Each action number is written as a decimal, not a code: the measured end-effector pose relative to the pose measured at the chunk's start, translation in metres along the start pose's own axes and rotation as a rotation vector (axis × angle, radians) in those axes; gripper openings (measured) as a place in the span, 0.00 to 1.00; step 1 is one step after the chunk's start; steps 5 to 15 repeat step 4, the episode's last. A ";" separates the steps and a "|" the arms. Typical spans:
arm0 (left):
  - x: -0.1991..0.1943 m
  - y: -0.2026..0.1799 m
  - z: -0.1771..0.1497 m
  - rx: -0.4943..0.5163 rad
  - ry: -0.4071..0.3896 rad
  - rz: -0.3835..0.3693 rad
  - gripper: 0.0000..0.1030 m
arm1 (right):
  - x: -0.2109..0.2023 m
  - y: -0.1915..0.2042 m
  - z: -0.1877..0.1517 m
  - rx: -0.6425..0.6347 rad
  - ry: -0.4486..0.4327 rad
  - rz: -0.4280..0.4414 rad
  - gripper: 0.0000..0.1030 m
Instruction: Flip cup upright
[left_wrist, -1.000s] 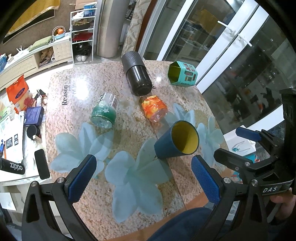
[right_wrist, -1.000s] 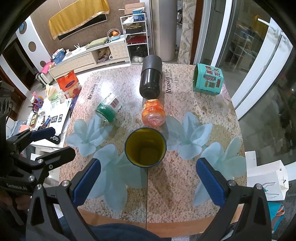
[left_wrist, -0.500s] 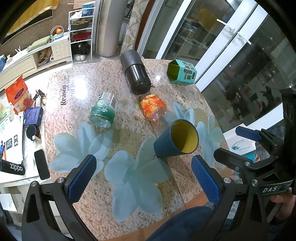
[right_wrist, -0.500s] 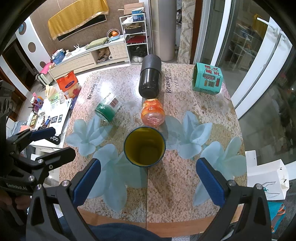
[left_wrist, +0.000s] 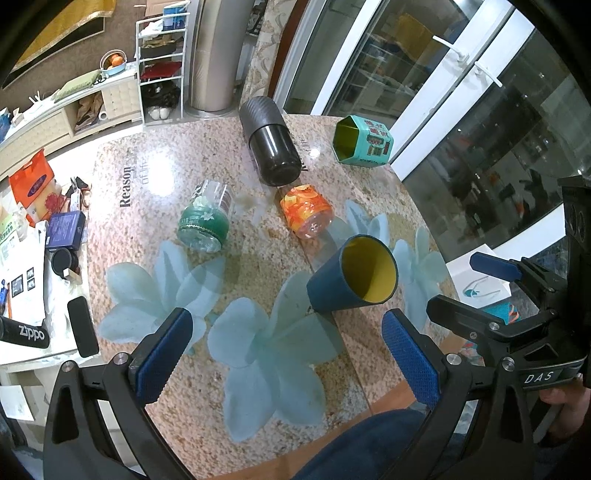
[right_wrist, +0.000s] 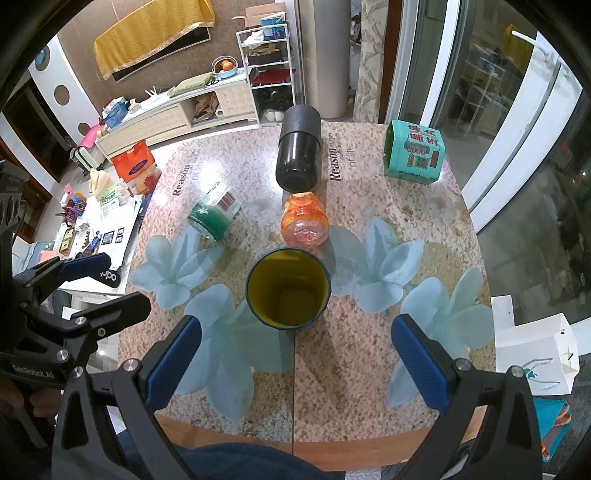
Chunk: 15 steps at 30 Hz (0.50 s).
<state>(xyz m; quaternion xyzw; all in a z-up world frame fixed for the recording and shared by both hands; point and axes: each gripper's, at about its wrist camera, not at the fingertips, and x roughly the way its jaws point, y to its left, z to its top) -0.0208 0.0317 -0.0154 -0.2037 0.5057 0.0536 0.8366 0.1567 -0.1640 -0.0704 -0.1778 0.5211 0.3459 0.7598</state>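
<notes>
A dark blue cup with a yellow inside (left_wrist: 352, 280) lies on its side on the speckled table, its mouth facing my grippers; in the right wrist view (right_wrist: 288, 288) I look straight into it. My left gripper (left_wrist: 284, 350) is open and empty, hovering near the table's front edge, with the cup ahead and to the right. My right gripper (right_wrist: 295, 358) is open and empty, centred just short of the cup's mouth. Each gripper shows at the side of the other's view.
Lying on their sides behind the cup are an orange jar (right_wrist: 304, 221), a green jar (right_wrist: 214, 214), a black cylinder flask (right_wrist: 299, 155) and a teal hexagonal tin (right_wrist: 412, 153). The table's front edge (right_wrist: 295, 439) is close below. A cluttered white side table (left_wrist: 33, 258) stands to the left.
Both grippers have shifted slightly; the scene has slid a little in both views. The cup has not moved and both grippers stay open.
</notes>
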 end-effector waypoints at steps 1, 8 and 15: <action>0.001 0.000 0.000 0.003 0.000 0.000 1.00 | 0.000 0.000 0.000 0.000 0.001 0.000 1.00; 0.000 0.001 -0.001 0.012 -0.009 0.004 1.00 | 0.000 0.001 -0.001 0.001 -0.001 -0.001 1.00; 0.000 0.001 -0.001 0.012 -0.009 0.004 1.00 | 0.000 0.001 -0.001 0.001 -0.001 -0.001 1.00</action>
